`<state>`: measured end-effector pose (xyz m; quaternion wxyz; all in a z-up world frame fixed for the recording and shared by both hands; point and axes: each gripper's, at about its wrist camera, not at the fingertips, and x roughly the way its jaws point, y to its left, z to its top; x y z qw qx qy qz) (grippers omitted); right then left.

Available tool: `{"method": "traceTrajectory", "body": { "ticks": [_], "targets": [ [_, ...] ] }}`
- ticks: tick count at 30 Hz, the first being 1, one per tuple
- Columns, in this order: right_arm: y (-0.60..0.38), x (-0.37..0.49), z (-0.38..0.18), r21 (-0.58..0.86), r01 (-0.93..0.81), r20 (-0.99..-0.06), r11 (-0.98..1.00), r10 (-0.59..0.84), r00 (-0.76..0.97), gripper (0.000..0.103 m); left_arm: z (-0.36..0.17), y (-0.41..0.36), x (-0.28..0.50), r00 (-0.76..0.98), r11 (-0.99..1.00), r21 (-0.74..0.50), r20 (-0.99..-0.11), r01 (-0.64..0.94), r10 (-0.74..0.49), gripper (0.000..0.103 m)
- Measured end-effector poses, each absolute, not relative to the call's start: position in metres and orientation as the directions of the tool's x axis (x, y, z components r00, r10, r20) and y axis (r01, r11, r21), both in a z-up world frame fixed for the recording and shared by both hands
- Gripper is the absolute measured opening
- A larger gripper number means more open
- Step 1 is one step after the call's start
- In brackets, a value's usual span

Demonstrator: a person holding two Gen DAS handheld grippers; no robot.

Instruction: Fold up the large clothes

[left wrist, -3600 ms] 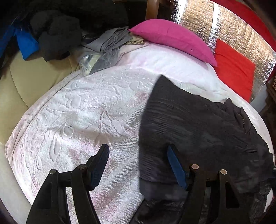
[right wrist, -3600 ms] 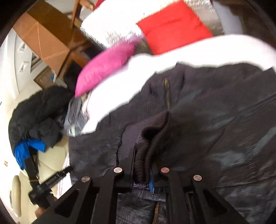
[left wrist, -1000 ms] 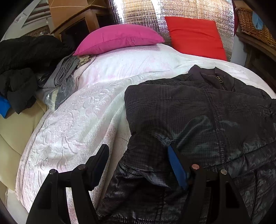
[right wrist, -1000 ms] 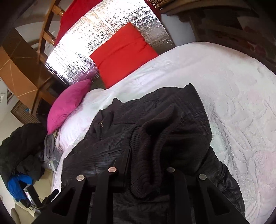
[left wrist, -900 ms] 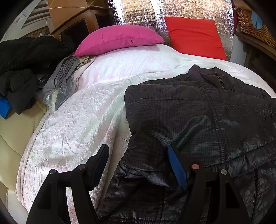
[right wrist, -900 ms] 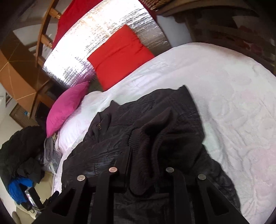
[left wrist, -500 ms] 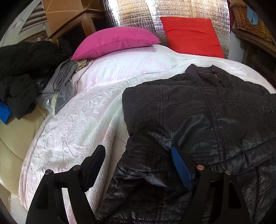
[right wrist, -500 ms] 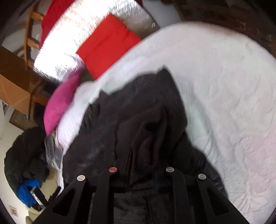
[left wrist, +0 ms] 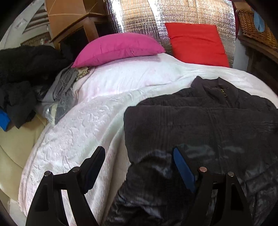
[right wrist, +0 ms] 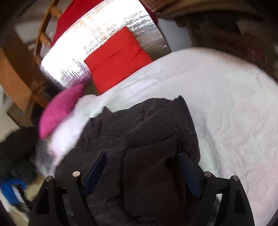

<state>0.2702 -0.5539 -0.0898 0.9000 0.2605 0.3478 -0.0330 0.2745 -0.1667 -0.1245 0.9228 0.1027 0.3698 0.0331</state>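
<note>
Nearest our left wrist camera, the left claw (left wrist: 139, 166) stands spread wide, its left finger over the white bedspread (left wrist: 83, 132) and its blue-padded right finger over the dark jacket (left wrist: 205, 125); the jacket's near left edge lies between the fingers, but neither pad presses on it. In the right wrist view, which is blurred, the right claw (right wrist: 141, 166) is opening, its jaws already well apart, with a folded-over part of the jacket (right wrist: 152, 156) lying between them and clear of both pads.

We see the jacket spread on the bed, on the right half of the left wrist view, its quilted, slightly shiny fabric rumpled at the near end. Its collar (left wrist: 217, 87) and zip point toward the far end of the bed. In the right wrist view, bare bedspread (right wrist: 234, 113) lies to the right of the garment.

Further off, at the bed's left edge, we find a heap of grey cloth (left wrist: 64, 83) and, beside it, a pile of black clothing (left wrist: 22, 74) with a patch of blue showing. At the head of the bed lies a pink pillow (left wrist: 118, 48), and to its right a red cushion (left wrist: 196, 43) leans against a silver foil panel (left wrist: 139, 15). Behind the pink pillow stands wooden furniture (left wrist: 73, 15), and a wicker basket (left wrist: 252, 22) sits at far right.
</note>
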Motion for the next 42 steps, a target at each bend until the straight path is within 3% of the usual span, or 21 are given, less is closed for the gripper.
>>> {"method": "traceTrajectory", "body": {
  "ticks": [2,6,10,13,22,28,32,35,40,42],
  "targets": [
    [-0.539,0.275,-0.086,0.345,0.227,-0.631,0.911,0.046,0.774,0.084,-0.127,-0.168,0.277,0.728,0.972,0.237,-0.668,0.010,0.155,0.081],
    [-0.507,0.288,-0.075,0.243,0.133,-0.592,0.961,0.038,0.805,0.084,-0.140,-0.178,0.286,0.706,0.955,0.296,-0.682,0.027,0.191,0.082],
    [-0.482,0.311,-0.103,0.104,0.090,-0.708,0.991,0.010,0.706,0.077,-0.154,-0.184,0.292,0.684,0.938,0.342,-0.697,0.052,0.216,0.083],
    [-0.483,0.312,-0.111,0.077,0.087,-0.717,0.993,-0.006,0.697,0.077,-0.153,-0.183,0.293,0.675,0.941,0.333,-0.706,0.052,0.213,0.083],
    [-0.526,0.274,-0.061,0.328,0.088,-0.649,0.941,0.156,0.745,0.077,-0.119,-0.200,0.260,0.727,0.954,0.288,-0.674,0.089,0.136,0.083],
    [-0.527,0.247,-0.053,0.351,0.075,-0.701,0.934,0.209,0.682,0.077,-0.114,-0.224,0.236,0.718,0.953,0.249,-0.694,0.171,0.052,0.083],
    [-0.517,0.238,-0.063,0.334,0.077,-0.745,0.939,0.213,0.632,0.051,-0.121,-0.233,0.227,0.707,0.946,0.265,-0.705,0.189,0.056,0.083],
    [-0.515,0.236,-0.075,0.357,0.108,-0.767,0.928,0.225,0.601,0.040,-0.121,-0.233,0.222,0.701,0.952,0.236,-0.713,0.195,0.033,0.083],
    [-0.522,0.218,-0.078,0.495,0.125,-0.728,0.860,0.332,0.600,0.040,-0.120,-0.235,0.209,0.704,0.953,0.216,-0.710,0.213,0.004,0.083],
    [-0.528,0.211,-0.083,0.553,0.150,-0.711,0.819,0.370,0.598,0.045,-0.120,-0.233,0.206,0.693,0.957,0.192,-0.720,0.219,-0.014,0.083]
  ]
}}
